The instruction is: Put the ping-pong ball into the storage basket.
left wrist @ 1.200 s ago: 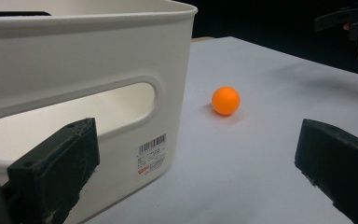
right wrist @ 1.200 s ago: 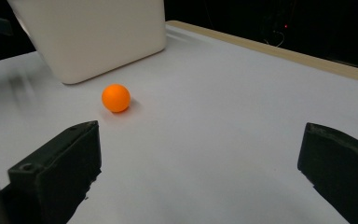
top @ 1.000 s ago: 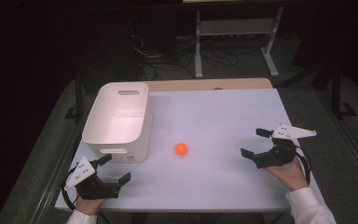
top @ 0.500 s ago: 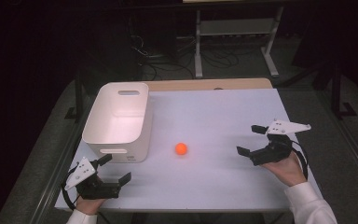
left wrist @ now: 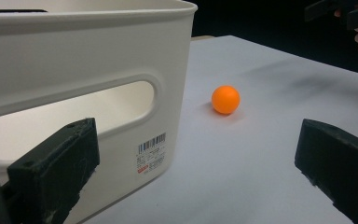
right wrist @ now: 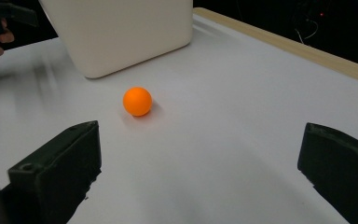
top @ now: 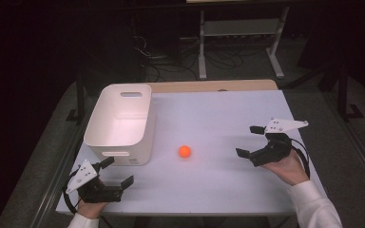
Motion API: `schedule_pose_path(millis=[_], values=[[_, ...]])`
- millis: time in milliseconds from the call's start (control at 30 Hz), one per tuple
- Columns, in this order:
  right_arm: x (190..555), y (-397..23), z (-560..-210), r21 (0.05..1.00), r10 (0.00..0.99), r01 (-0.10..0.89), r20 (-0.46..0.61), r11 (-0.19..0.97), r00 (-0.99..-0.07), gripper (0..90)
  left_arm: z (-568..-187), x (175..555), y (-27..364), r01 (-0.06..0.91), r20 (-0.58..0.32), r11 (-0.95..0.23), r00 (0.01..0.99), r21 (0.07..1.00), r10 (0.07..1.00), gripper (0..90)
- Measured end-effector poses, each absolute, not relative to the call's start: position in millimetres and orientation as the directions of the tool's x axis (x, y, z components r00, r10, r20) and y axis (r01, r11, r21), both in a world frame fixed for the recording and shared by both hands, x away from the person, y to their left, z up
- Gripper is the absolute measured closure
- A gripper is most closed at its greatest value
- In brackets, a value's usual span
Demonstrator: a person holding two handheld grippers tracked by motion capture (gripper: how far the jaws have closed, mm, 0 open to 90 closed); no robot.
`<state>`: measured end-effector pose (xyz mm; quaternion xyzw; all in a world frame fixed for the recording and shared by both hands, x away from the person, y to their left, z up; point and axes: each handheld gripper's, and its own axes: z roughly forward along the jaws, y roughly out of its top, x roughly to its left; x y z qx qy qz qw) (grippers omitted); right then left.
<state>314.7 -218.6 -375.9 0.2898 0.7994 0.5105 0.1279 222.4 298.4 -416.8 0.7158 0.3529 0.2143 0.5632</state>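
An orange ball (top: 185,151) sits on the white desk (top: 218,114) beside a white storage bin (top: 119,124), between the left gripper (top: 115,172) and right gripper (top: 248,141), both with fingers spread

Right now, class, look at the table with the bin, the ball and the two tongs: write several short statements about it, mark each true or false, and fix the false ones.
1. The orange ball lies inside the white bin. False: it sits on the table beside the bin.
2. The right tongs are open and hold nothing. True.
3. The left tongs are shut on the bin's handle. False: they are open, near the bin.
4. The bin stands upright. True.
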Motion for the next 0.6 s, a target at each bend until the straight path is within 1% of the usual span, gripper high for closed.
schedule_pose_path(millis=[600], values=[[328, -195, -360, 0.870, 0.539, 0.323, 0.081, 0.373, -0.838, 0.0, -417, 223, 297, 0.262, -0.089, -0.120, 0.666, 0.958, 0.741, 0.0]])
